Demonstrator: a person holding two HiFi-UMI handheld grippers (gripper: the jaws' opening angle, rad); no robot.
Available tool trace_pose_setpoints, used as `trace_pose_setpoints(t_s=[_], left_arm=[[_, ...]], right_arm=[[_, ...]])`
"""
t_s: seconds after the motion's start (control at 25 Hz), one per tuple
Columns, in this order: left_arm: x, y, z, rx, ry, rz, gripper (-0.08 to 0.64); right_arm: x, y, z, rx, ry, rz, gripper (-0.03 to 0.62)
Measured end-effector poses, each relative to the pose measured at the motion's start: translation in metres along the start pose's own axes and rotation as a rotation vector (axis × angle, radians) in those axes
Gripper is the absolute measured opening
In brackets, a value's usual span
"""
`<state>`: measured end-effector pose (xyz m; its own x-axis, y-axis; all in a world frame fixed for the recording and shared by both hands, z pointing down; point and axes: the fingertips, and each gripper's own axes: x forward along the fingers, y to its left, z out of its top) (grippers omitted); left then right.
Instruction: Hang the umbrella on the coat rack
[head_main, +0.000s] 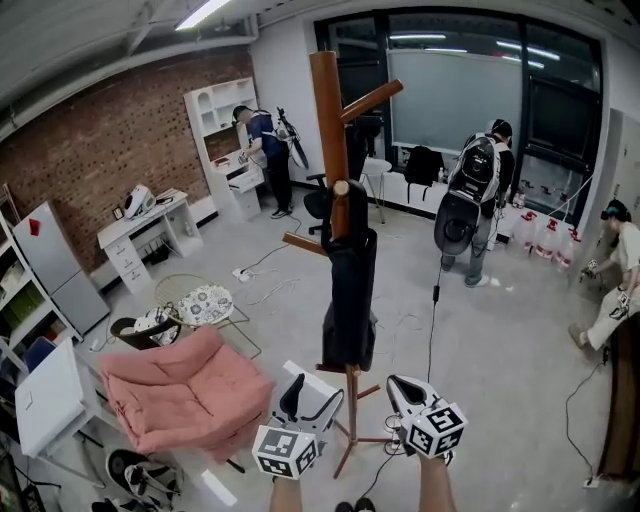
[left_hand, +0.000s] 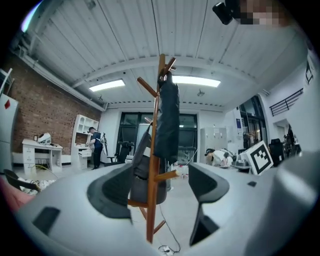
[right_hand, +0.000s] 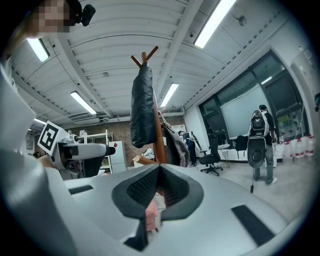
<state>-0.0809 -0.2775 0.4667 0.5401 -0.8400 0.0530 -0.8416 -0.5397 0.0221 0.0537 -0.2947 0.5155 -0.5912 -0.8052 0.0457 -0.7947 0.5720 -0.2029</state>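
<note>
Already the black folded umbrella hung upright from a peg of the wooden coat rack, close against its pole. Both tools were low before the rack's splayed feet, touching nothing. The left tool had its jaws spread and empty, and the right tool was pressed together on nothing. A pink armchair sat to the left, and a person with a backpack stood well beyond.

A pink beanbag slumps on the grey floor at the left; behind it a white desk stands against the brick wall; one person faces a white shelf unit; another, wearing a backpack, stands near the dark windows; a third crouches at the right edge.
</note>
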Motion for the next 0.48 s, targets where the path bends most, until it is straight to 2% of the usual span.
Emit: trace_pose_setpoints(t_s=[0.08, 0.24, 0.4, 0.48], left_arm=[[-0.001, -0.003, -0.003, -0.018, -0.013, 0.002, 0.343], [-0.002, -0.003, -0.003, -0.002, -0.030, 0.018, 0.296], [-0.014, 0.006, 0.003, 0.018, -0.065, 0.043, 0.136], [-0.019, 0.009, 0.005, 0.001, -0.084, 0.048, 0.019]], right_arm=[[-0.003, 0.000, -0.009, -0.013, 0.022, -0.004, 0.002], [-0.006, -0.001, -0.009, -0.022, 0.019, -0.002, 0.002], [-0.007, 0.003, -0.007, -0.024, 0.025, 0.008, 0.003], [-0.007, 0.004, -0.009, -0.027, 0.042, 0.006, 0.002]])
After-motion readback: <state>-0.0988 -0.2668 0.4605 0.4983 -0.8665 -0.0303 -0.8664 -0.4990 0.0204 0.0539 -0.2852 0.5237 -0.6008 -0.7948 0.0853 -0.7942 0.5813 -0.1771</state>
